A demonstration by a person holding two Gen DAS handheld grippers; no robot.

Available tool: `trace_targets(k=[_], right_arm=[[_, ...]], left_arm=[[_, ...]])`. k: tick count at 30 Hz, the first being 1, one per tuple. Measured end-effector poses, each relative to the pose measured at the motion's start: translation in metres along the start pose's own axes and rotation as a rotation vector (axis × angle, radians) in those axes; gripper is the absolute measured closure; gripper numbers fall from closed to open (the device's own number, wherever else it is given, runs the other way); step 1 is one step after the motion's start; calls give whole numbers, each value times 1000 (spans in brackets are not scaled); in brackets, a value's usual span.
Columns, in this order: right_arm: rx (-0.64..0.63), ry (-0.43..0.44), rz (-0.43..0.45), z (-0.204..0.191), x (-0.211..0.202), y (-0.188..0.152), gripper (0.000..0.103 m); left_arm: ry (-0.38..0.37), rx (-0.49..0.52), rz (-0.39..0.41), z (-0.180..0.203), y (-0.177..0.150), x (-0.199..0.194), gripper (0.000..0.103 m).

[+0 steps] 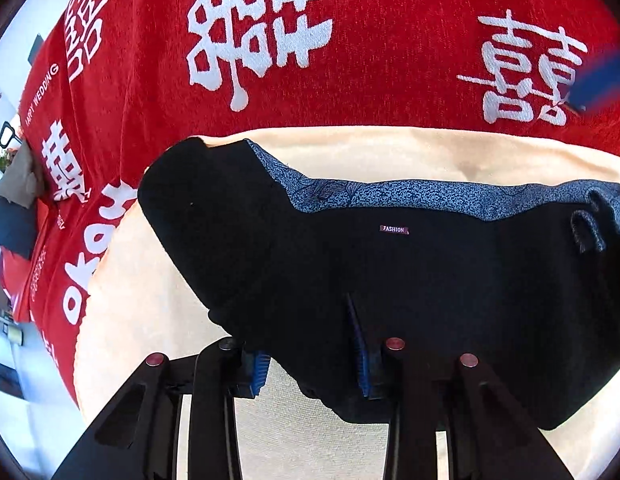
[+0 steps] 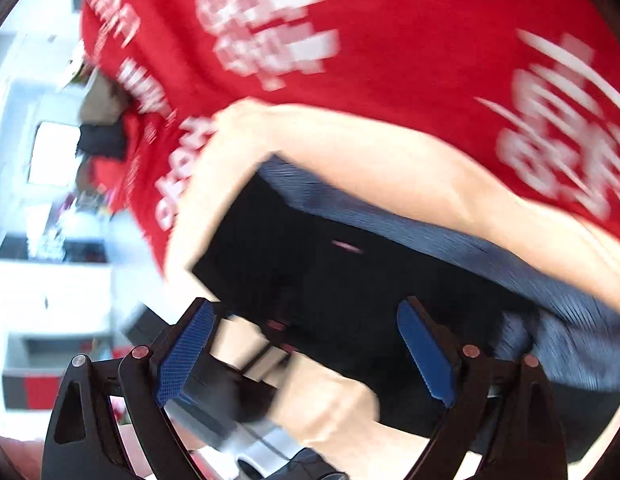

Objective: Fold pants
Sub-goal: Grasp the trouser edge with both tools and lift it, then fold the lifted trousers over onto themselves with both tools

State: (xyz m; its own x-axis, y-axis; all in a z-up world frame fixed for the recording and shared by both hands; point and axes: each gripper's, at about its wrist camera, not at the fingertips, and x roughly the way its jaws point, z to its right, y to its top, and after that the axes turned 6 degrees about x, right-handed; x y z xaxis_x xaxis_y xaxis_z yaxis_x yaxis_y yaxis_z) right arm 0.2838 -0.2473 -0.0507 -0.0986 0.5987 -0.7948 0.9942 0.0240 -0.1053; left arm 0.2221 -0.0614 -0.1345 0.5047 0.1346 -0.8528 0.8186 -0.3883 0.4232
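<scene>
Red cloth [image 1: 370, 92] with white characters fills the top of both views; a cream sheet [image 1: 149, 280] lies on it. Black pants [image 1: 350, 280] rest on the sheet at frame centre. Your left gripper [image 1: 310, 360] has its fingers spread around the pants' near edge. Your right gripper [image 2: 305, 356] is spread wide, grasping nothing.

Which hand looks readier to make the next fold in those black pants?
Probably the left gripper: its fingers straddle the edge of the black pants. The right gripper is open, its view motion-blurred.
</scene>
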Motion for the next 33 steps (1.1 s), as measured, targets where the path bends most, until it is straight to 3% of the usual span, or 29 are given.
trace_targets(k=[5,8,12,17,18,19,21,28,33], right_arm=[[-176,-48,-159,-66,52,31,8],[-216,-78,-264,-86,87,36,8],[-208,-115,-383,-97,129,45,8],[-171,-146,-454,-89,161,46,10],[-166,-159,-449,-83,161,44,31],[-163,-147,-447,-79,161,43,69],[-138,-133,-398,-72,151,43,81],[-128,-12,-218,-48,76,22,83],[-83,89,-76,-21,9,0,82]], left_arm=[[22,34,11,6,-4,0,68],[24,32,14,4,-5,0,68],[25,23,12,3,-4,1,68],[33,24,12,4,-3,3,68],[34,26,13,4,-2,3,68],[33,27,10,4,-2,3,68],[30,20,-9,5,0,4,68],[12,71,88,27,17,-37,68],[-47,94,158,49,37,-79,68]])
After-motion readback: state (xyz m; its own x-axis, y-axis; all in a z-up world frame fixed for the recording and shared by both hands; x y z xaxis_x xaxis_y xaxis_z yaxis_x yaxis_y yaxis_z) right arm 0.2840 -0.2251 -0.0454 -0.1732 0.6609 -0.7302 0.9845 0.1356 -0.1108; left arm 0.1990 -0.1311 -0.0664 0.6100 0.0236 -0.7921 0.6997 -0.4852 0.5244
